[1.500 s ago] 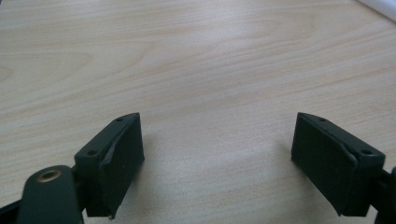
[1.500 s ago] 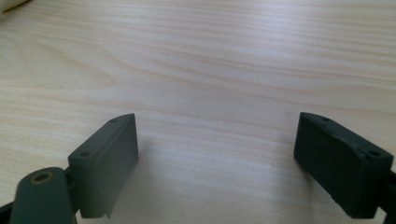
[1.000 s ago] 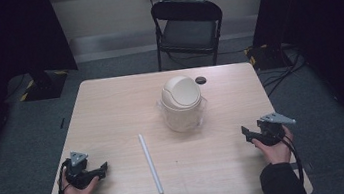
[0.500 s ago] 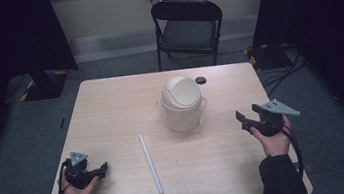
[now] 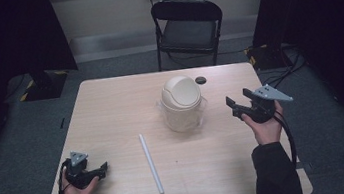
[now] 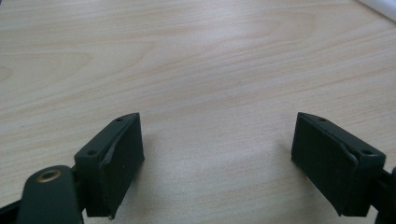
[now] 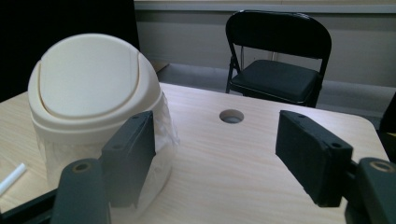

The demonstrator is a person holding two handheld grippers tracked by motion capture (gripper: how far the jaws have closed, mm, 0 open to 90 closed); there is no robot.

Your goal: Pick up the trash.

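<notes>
A small cream bin [image 5: 181,103] with a swing lid and a clear liner stands near the table's middle. A white tube [image 5: 151,164] lies flat in front of it. My left gripper [image 5: 101,169] rests on the table at the front left, open, over bare wood [image 6: 217,158]. My right gripper [image 5: 237,100] is held above the table to the right of the bin, pointing toward it. Its jaws have just been opening and stand wide [image 7: 217,154] with nothing between them. The bin [image 7: 88,88] sits close behind its left jaw.
The wooden table [image 5: 110,105] has a round cable hole [image 5: 200,80] behind the bin. A black folding chair [image 5: 186,27] stands past the far edge. Cables lie on the floor at the right. The tube's end [image 6: 380,7] shows far off in the left gripper view.
My right gripper has risen off the table and moved a little toward the far side. The left gripper, bin and tube have stayed put.
</notes>
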